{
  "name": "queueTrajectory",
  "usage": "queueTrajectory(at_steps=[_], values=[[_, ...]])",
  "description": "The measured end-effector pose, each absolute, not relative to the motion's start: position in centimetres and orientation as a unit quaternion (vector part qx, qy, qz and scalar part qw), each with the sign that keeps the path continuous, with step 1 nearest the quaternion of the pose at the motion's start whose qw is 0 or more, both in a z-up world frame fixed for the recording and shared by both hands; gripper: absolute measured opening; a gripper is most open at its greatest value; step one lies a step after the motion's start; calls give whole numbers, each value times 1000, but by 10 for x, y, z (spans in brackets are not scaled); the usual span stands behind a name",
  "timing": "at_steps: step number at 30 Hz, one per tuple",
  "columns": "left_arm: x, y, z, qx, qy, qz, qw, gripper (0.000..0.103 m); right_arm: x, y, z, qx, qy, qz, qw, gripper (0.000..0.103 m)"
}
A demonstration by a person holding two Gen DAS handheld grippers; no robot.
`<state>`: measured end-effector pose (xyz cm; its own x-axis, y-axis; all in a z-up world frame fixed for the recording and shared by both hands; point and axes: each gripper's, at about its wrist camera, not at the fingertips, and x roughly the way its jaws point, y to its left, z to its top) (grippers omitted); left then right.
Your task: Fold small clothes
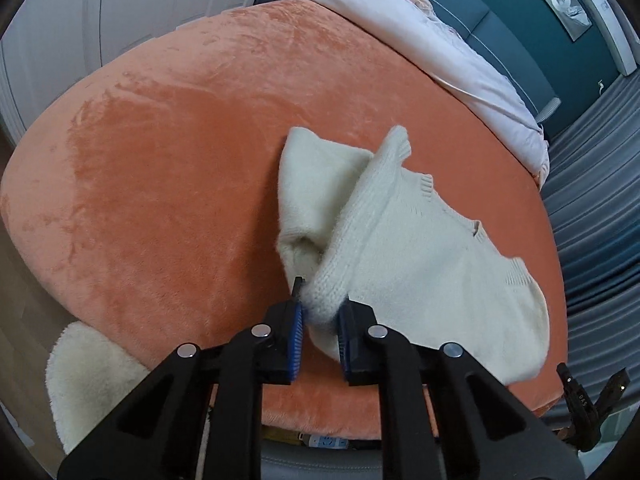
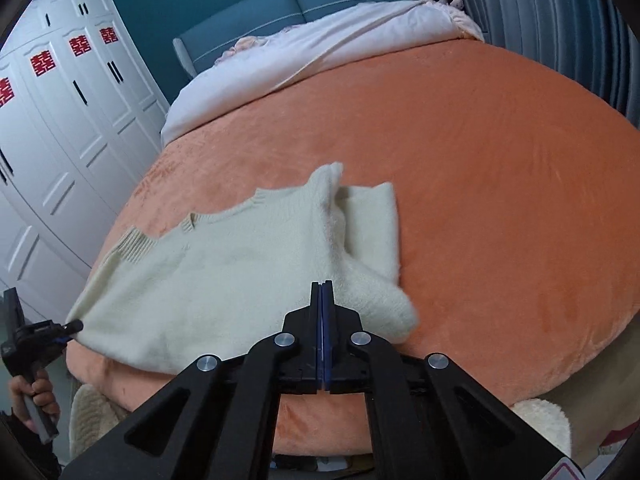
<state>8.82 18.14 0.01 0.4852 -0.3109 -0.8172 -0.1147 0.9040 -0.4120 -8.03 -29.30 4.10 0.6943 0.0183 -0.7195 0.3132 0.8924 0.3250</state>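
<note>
Left wrist view: the left gripper point(image 1: 320, 320) pinches a bunched fold of the cream knit sweater point(image 1: 420, 248) between its blue pads point(image 1: 298, 320), at about six o'clock. The sweater lies on the orange plush blanket point(image 1: 180, 180), spreading from the jaws toward three o'clock, with one sleeve point(image 1: 316, 184) folded over toward twelve. In the right wrist view the right gripper point(image 2: 322, 292) has its jaws pressed together, the tips over the sweater's near edge; whether any knit is caught between them is hard to tell. At nine o'clock there, the left gripper's tip meets the sweater's hem corner point(image 2: 86, 320). A white duvet point(image 2: 320, 52) lies beyond the blanket.
</note>
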Motion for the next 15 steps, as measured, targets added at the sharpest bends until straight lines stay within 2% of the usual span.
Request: queueTrajectory(at_steps=[4,6,7,8,9,10,11,12,15], values=[[88,173,-42,-175,546,-18,819,14,-84,-313,-5,222,447,-122,858,0],[84,172,-44,-184,546,-7,818,19,-86,-312,-16,232,459,-135,847,3],[83,171,-40,-188,540,-10,820,20,-88,-307,-10,241,444,-117,855,8],[83,171,-35,-188,534,-10,824,24,-88,-301,-2,235,429,-106,866,18],[83,170,-31,-187,528,-10,829,37,-84,-294,6,215,421,-99,875,32],[84,169,-28,-184,520,-10,834,44,-79,-287,12,191,416,-96,884,63],[87,168,-28,-176,518,-7,837,56,-73,-279,15,165,409,-95,892,72],[89,165,-29,-169,518,-2,838,62,-64,-273,14,141,407,-97,898,72],[100,155,-41,-161,532,-10,831,61,-33,-270,-13,127,444,-103,881,72]])
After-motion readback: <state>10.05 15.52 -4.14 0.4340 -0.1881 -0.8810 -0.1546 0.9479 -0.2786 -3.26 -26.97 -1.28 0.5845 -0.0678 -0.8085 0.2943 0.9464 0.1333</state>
